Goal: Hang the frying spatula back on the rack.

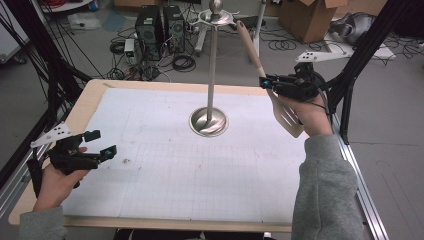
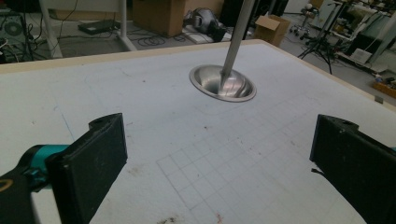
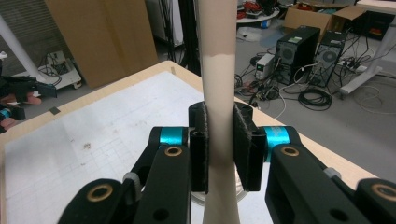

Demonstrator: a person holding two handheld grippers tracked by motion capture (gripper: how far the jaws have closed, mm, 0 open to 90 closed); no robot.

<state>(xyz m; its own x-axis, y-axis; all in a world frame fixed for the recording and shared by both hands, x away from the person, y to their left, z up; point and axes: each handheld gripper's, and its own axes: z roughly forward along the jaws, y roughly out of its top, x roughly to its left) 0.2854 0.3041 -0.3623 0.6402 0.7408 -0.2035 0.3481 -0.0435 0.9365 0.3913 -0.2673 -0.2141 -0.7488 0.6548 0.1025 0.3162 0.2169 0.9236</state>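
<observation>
cables, computer towers [image 1: 160, 27] and cardboard boxes [image 1: 307, 17] crowd the floor beyond the tabletop [image 1: 165, 165], where a steel stand [image 1: 212, 75] rises from its dish-shaped base [image 1: 208, 121] near the middle, toward the far edge. right gripper [image 1: 267, 82] is up over the right edge, jaws clamped on the handle of a beige spatula [image 1: 289, 116] — blade down, handle tilted toward the stand's top. left gripper [image 1: 104, 143] hovers near the left edge, jaws wide apart, holding nothing.

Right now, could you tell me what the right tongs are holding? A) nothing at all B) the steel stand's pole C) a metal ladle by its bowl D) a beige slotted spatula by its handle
D: the right tongs are clamped on the handle of the beige slotted spatula, held in the air right of the tall steel utensil stand.
</observation>
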